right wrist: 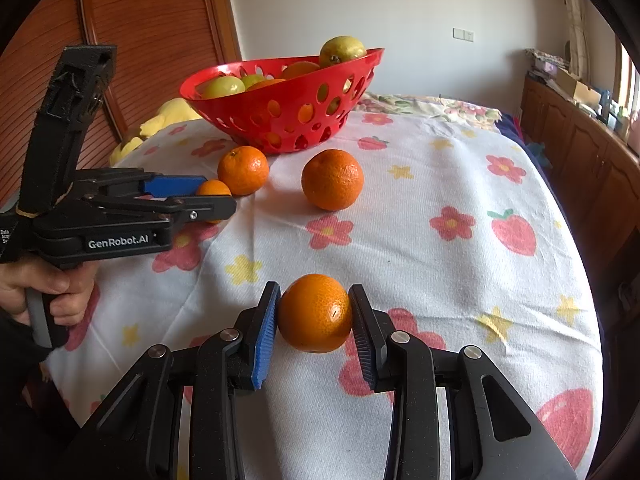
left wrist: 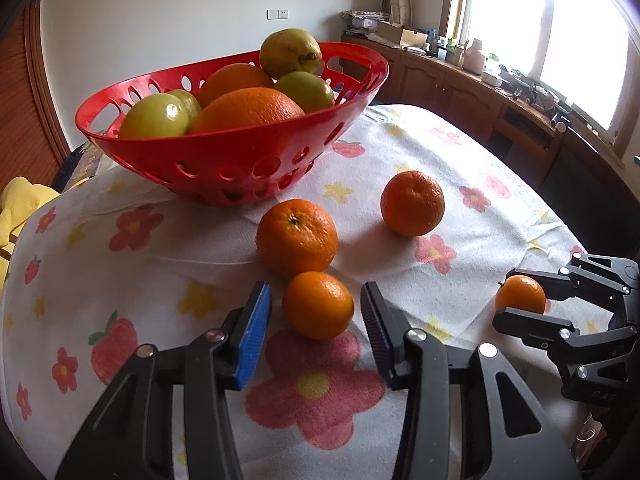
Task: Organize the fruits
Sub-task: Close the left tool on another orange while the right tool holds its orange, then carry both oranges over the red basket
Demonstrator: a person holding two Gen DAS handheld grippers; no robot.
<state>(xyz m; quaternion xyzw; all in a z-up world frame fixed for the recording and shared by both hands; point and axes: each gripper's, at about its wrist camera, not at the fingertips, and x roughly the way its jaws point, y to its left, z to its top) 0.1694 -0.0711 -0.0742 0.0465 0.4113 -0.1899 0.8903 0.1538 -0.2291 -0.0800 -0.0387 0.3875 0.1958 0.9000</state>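
Left wrist view: the left claw straddles a small mandarin that sits on the flowered cloth. Its blue pad and dark pad stand just off the fruit on either side, a thin gap showing on each, so the jaws are narrowly apart and not pressing. No earlier picture shows how they got there. Just beyond that mandarin, touching or nearly touching it, lies a larger orange, and a second orange rests apart to the right. Behind them stands the red basket, piled with oranges and green-yellow fruit. Far right, the right claw has its fingers closed on another mandarin.

In the right wrist view that held mandarin fills the space between the right claw's pads, both pads pressed against its skin, and it hangs above the cloth. To the left, a hand grips the handle of the left claw, whose tips flank the small mandarin beside one orange. The other orange lies clear in the middle, before the basket.
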